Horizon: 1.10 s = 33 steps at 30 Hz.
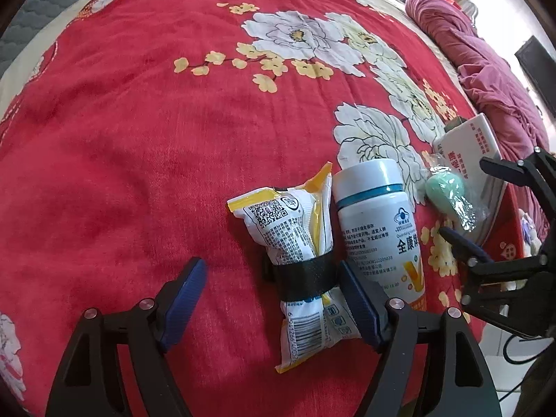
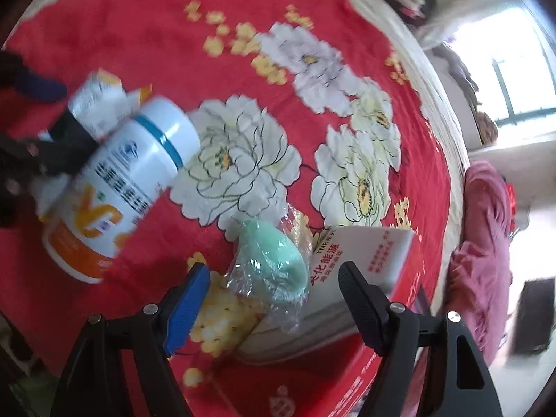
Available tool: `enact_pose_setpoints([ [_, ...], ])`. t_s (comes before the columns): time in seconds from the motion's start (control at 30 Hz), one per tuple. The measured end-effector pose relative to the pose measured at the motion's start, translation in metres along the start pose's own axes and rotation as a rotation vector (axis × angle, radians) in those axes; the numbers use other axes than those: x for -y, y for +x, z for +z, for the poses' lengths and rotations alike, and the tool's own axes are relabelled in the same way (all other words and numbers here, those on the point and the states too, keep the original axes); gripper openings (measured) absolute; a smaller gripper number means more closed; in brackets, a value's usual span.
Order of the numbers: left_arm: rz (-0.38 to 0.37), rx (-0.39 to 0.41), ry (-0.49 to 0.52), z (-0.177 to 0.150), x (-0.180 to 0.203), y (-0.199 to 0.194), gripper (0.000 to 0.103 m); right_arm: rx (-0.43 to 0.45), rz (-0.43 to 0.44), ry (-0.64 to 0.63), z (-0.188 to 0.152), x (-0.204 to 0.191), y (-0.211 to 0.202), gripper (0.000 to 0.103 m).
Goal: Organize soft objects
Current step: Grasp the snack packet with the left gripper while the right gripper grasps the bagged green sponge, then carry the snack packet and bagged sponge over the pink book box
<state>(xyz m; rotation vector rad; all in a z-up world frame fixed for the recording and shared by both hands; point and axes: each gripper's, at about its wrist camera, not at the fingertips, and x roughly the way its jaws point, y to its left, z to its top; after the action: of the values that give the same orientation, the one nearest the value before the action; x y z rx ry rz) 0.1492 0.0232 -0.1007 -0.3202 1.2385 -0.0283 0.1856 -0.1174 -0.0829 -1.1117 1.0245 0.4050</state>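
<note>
Left wrist view: left gripper spread wide, nothing clamped. Between its fingers lies a white-and-yellow snack packet, long axis running away from the camera, black band around its middle; near end partly covered by the right-hand finger. Just right, a white bottle lies parallel, cap pointing away. Further right, a mint-green sponge in clear wrap rests against a white box, box cut off by the right gripper. All on a red floral bedspread.

Right wrist view: blurred. Right gripper jaws stand apart, sponge between them, contact not discernible.
</note>
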Motion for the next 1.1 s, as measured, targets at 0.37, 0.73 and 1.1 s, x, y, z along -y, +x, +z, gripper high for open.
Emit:
enact_pose_setpoints([
  [0.37, 0.057, -0.013, 0.042, 0.005, 0.009, 0.012, 0.079, -0.047, -0.03, -0.067, 0.01, -0.006, 0.033, 0.052],
  [0.73, 0.094, -0.003, 0.061, 0.01, 0.014, 0.016, 0.075, 0.001, -0.018, 0.064, 0.008, 0.009, 0.026, 0.044],
  [1.1, 0.01, 0.078, 0.013, 0.006, -0.002, -0.012, 0.046, 0.186, 0.117, 0.36, -0.015, 0.025, -0.037, 0.044],
])
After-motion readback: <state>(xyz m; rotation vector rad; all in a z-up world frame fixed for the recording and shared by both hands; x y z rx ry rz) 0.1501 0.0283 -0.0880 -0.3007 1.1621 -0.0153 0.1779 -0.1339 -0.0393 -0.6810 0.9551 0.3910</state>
